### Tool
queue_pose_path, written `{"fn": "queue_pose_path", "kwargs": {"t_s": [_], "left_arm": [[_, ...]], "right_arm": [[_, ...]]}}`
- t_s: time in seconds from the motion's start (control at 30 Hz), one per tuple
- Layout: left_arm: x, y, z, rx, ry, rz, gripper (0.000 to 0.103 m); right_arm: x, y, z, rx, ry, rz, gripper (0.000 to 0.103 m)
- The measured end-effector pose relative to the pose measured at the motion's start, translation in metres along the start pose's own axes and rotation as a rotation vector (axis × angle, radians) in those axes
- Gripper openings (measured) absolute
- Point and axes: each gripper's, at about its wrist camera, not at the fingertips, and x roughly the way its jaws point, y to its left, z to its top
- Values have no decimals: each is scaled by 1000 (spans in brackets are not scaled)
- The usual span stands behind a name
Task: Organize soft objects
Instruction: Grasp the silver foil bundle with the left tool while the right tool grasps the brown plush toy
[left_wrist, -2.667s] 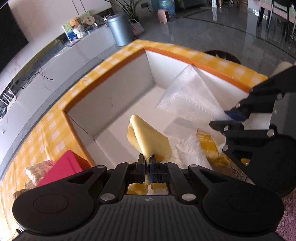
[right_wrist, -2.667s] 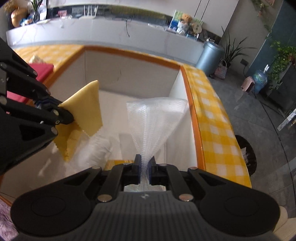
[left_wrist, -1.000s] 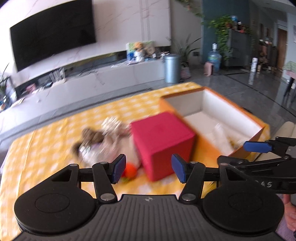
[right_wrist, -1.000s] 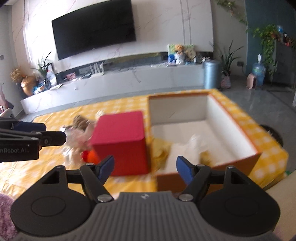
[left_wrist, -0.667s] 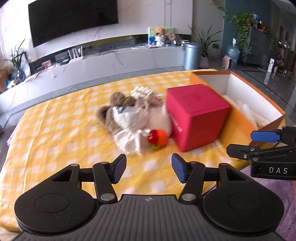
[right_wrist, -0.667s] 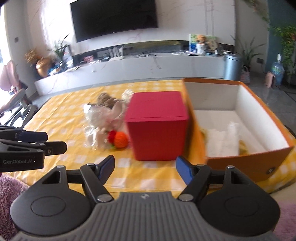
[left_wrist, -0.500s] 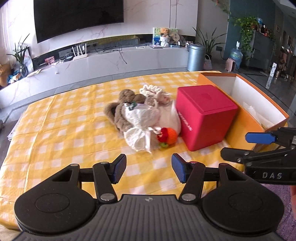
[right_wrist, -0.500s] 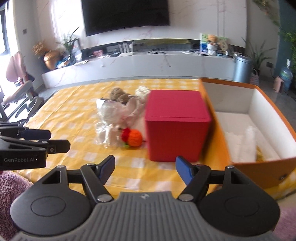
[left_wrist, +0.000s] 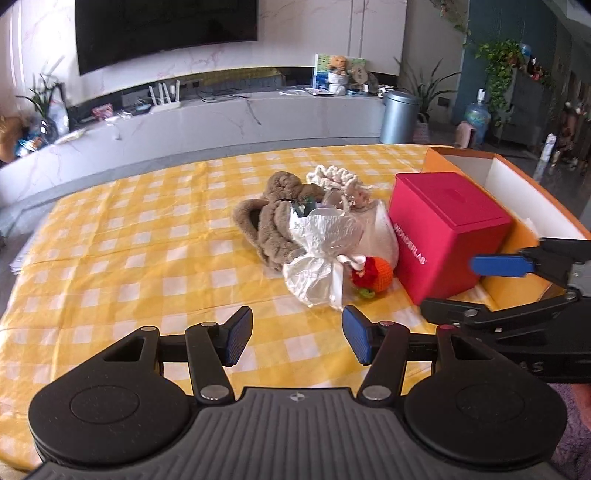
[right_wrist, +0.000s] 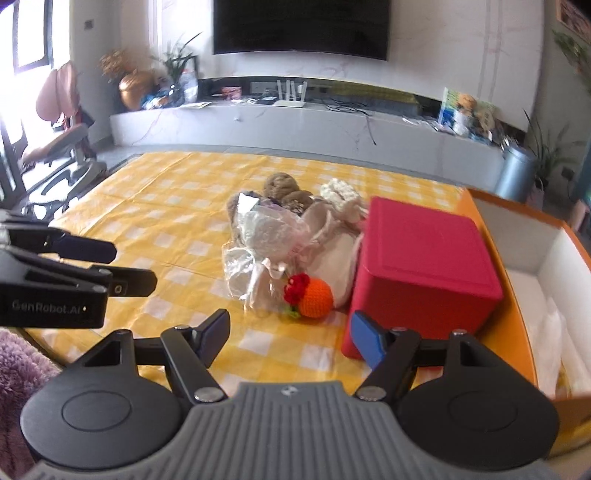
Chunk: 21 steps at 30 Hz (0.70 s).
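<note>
Left tool (left_wrist: 297, 339) released, empty. Right tool (right_wrist: 288, 341) released, empty, jaws just been narrowing. Soft pile (left_wrist: 314, 236) ahead of both on tabletop (left_wrist: 129, 258), orange ball (right_wrist: 314, 297) nearest. Advice: pinch one item at pile's edge, lift clear, carry to orange box (right_wrist: 517, 295) beyond red cube (right_wrist: 421, 266). Pile tangled; box contents mostly cut off.

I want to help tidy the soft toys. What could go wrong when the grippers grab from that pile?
The pile is tangled, so pulling the plastic bag may drag other things along. The orange ball lies loose at the edge and might roll off. The red box stands between the pile and the orange bin and could get bumped.
</note>
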Motion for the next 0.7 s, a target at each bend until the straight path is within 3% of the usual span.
{"fn": "queue_pose_path", "kwargs": {"t_s": [0.1, 0.27, 0.4, 0.7], "left_arm": [[7, 1, 7, 6, -11, -45, 67], [28, -5, 19, 86, -34, -56, 75], [55, -7, 27, 101, -29, -76, 77], [100, -17, 40, 69, -23, -74, 83]], "right_arm": [[7, 2, 9, -42, -3, 9, 58], [23, -4, 29, -96, -6, 7, 46], [35, -18, 43, -105, 2, -1, 38], [64, -32, 60, -147, -4, -22, 35]]}}
